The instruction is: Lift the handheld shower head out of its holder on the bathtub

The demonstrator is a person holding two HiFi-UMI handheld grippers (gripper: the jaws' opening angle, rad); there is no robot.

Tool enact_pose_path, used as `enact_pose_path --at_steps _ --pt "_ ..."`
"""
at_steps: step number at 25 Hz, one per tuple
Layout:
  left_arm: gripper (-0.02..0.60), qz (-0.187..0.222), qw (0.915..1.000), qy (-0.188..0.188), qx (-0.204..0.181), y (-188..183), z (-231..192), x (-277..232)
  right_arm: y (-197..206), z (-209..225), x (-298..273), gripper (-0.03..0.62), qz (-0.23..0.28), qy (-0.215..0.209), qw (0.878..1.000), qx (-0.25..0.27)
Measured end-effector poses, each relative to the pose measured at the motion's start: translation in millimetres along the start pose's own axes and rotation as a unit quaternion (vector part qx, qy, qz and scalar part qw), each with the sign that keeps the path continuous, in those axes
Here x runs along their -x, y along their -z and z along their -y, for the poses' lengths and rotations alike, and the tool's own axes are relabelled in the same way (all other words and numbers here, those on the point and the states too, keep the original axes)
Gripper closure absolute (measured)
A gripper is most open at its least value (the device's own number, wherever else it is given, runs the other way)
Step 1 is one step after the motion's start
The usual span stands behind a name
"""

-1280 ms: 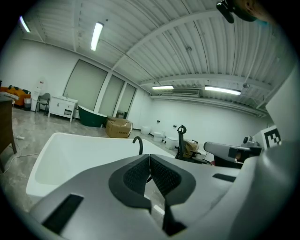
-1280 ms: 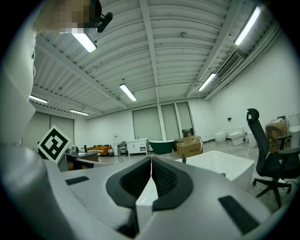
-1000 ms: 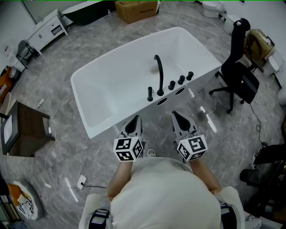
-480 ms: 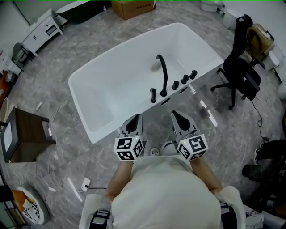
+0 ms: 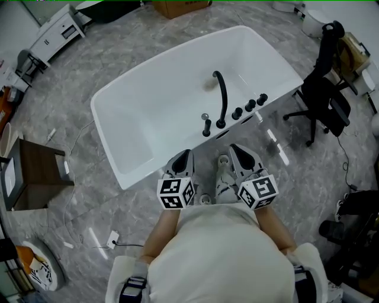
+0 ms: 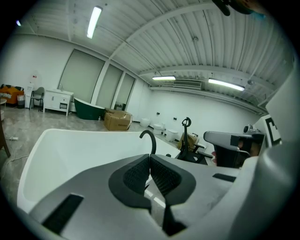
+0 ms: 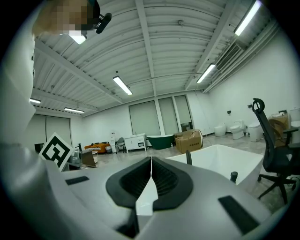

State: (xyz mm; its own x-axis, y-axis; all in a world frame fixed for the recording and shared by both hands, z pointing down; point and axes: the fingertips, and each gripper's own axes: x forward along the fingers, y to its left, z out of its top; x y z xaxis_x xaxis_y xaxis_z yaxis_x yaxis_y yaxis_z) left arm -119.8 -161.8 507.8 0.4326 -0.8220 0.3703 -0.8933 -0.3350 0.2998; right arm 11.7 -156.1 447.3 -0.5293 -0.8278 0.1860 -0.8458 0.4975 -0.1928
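Observation:
The white bathtub (image 5: pixel 177 83) stands ahead of me, with black fittings along its near rim. The handheld shower head (image 5: pixel 206 125), a short black stem with a shiny top, stands upright in its holder at the left of the row. Beside it are the arched black spout (image 5: pixel 222 97) and three black knobs (image 5: pixel 250 105). My left gripper (image 5: pixel 183 157) and right gripper (image 5: pixel 235 150) are both shut and empty, held just short of the rim. The left gripper view shows the spout (image 6: pixel 151 138) over its shut jaws (image 6: pixel 150 158). In the right gripper view the shut jaws (image 7: pixel 151 161) hide part of the tub (image 7: pixel 225 159).
A black office chair (image 5: pixel 320 94) stands right of the tub. To the left is a brown side table (image 5: pixel 35 171), with a white cabinet (image 5: pixel 56 29) and a cardboard box (image 5: pixel 180 6) at the back. A cable with a plug (image 5: pixel 109 239) lies on the grey floor.
Both grippers have come closer to the tub's near rim, so the black fittings now sit just ahead of their tips. Both stay shut.

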Motion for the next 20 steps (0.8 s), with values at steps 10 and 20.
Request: enact_pose_path --at_steps 10,20 --pt "0.560 -0.022 0.9997 0.001 -0.012 15.1 -4.2 -54.7 -2.3 41.0 -30.0 0.573 -0.009 -0.008 1.000 -0.003" --pt "0.558 -0.065 0.9979 0.001 -0.004 59.7 -6.4 -121.3 7.4 89.7 -51.6 0.573 -0.029 -0.002 0.999 -0.019"
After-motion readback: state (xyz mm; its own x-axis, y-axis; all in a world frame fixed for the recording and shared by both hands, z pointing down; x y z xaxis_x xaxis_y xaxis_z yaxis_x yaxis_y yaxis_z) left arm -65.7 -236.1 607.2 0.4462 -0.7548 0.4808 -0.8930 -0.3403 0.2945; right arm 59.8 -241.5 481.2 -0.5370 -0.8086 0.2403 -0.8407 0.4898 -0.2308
